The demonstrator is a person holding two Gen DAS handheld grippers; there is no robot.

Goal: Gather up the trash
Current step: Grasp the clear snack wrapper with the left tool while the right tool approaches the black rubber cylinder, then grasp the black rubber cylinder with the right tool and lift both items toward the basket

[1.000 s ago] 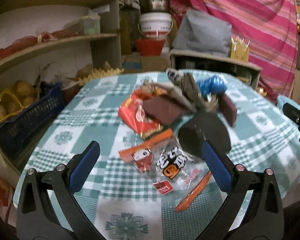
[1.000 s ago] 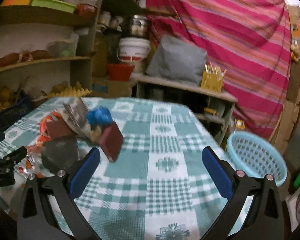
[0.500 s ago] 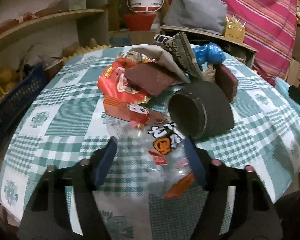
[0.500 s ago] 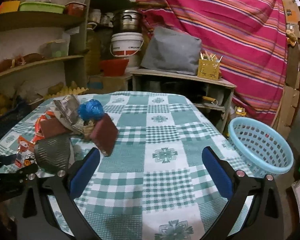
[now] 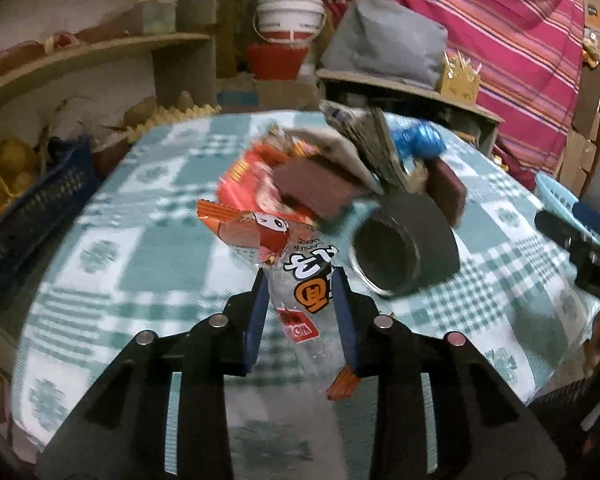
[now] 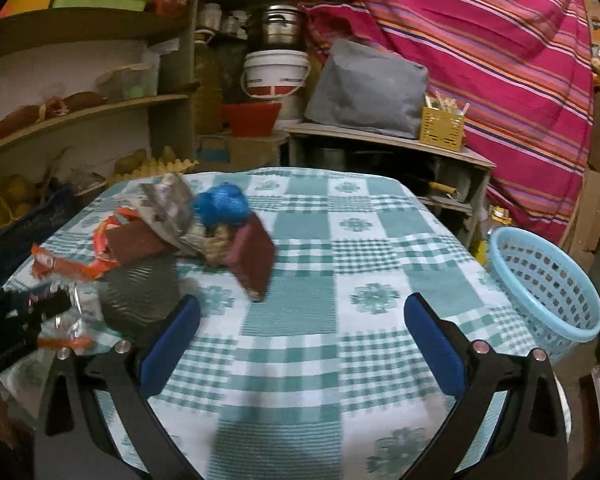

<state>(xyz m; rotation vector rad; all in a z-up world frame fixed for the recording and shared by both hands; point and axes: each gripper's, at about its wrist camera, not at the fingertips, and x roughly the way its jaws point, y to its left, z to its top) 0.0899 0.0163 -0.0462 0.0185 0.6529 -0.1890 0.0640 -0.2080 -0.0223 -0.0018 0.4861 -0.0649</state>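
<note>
my left gripper (image 5: 300, 280) is pinched on the clear snack wrapper (image 5: 306, 276) at lower centre: light, crinkly, slippery, best gripped mid-film. my right gripper (image 6: 300, 332) gapes, empty.

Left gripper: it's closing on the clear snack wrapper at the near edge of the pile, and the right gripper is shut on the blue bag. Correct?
Not quite. The left gripper is closing on the clear wrapper, but the right gripper is open and holds nothing, as the right wrist view shows. The blue bag lies in the pile.
</note>
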